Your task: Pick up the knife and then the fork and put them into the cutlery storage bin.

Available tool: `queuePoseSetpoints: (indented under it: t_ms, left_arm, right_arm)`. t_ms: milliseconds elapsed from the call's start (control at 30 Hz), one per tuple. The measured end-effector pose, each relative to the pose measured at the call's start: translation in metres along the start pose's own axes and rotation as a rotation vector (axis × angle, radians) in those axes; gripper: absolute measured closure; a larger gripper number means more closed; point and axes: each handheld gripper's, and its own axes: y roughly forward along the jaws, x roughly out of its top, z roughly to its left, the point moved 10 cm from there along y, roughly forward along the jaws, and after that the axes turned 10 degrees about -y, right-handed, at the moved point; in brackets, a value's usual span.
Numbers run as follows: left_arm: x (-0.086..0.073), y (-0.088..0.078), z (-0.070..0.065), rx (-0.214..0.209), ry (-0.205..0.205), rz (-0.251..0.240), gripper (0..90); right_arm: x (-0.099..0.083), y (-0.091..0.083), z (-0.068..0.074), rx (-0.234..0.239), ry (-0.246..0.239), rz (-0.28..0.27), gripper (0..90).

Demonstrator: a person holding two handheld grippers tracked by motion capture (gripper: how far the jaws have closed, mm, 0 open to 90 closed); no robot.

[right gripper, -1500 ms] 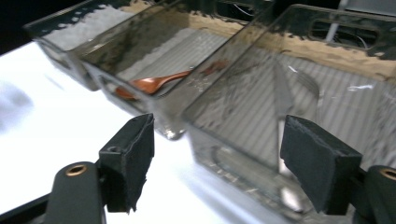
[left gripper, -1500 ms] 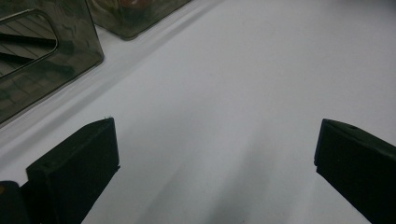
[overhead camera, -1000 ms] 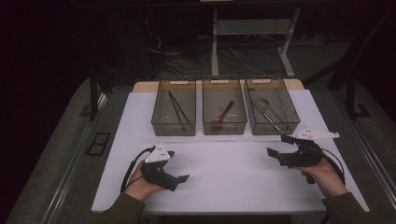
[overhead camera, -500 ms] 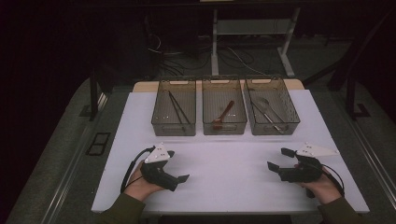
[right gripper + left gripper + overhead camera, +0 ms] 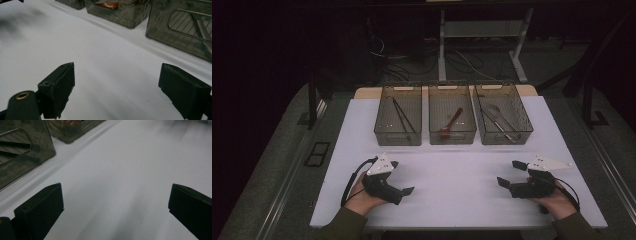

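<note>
Blurring bin [image 5: 22, 152] contents — tinted walls obscure the utensils.

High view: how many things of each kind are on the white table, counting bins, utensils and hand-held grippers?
Smoky clear plastic bins: 3 (left, middle, right)
Utensils in bins: 3 (black tongs, reddish-brown spoon, metal tongs)
Black hand-held grippers: 2 (left, right)
Total: 8

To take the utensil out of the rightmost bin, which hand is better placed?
Right. The right gripper rests on the white table nearer the rightmost bin, its fingers apart and empty. The left gripper sits at the far side, below the leftmost bin.
</note>
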Motion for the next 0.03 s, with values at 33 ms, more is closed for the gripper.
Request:
queuePoseSetpoints:
  t_ms: [33]
  left_arm:
    - [0.0002,0.0000,0.0000,0.001,0.000,-0.001,0.0]
  right_arm:
    - [0.0005,-0.0002,-0.0001,0.000,0.000,-0.004,13.9]
